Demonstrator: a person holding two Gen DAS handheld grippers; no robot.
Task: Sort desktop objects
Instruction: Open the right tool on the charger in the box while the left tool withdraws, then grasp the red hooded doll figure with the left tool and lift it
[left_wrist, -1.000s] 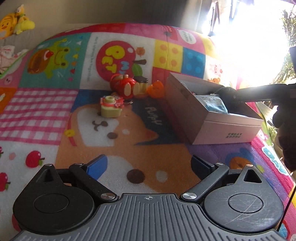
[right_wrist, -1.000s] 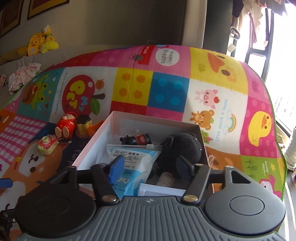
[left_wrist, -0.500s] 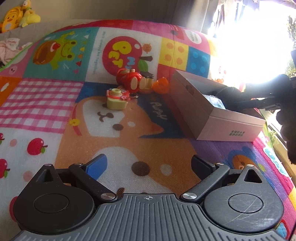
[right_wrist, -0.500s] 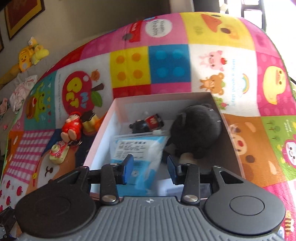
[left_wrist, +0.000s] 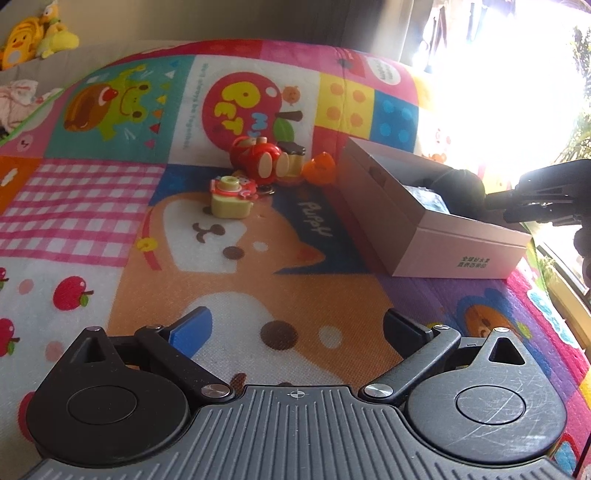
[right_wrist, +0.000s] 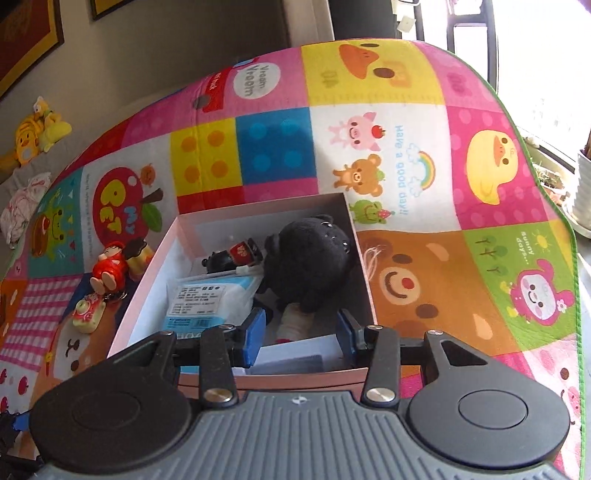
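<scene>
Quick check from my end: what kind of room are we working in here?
Most likely a home living or play room: a colourful children's play mat covers the surface, plush toys lie by the wall, framed pictures hang above, and a bright window stands to one side.

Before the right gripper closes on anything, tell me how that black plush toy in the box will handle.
The black plush toy looks soft and fuzzy, so it will probably squash between the fingers rather than resist. It is likely light for its bulk. It leans over the blue-and-white packet inside the box, so lifting it may nudge the packet.
</scene>
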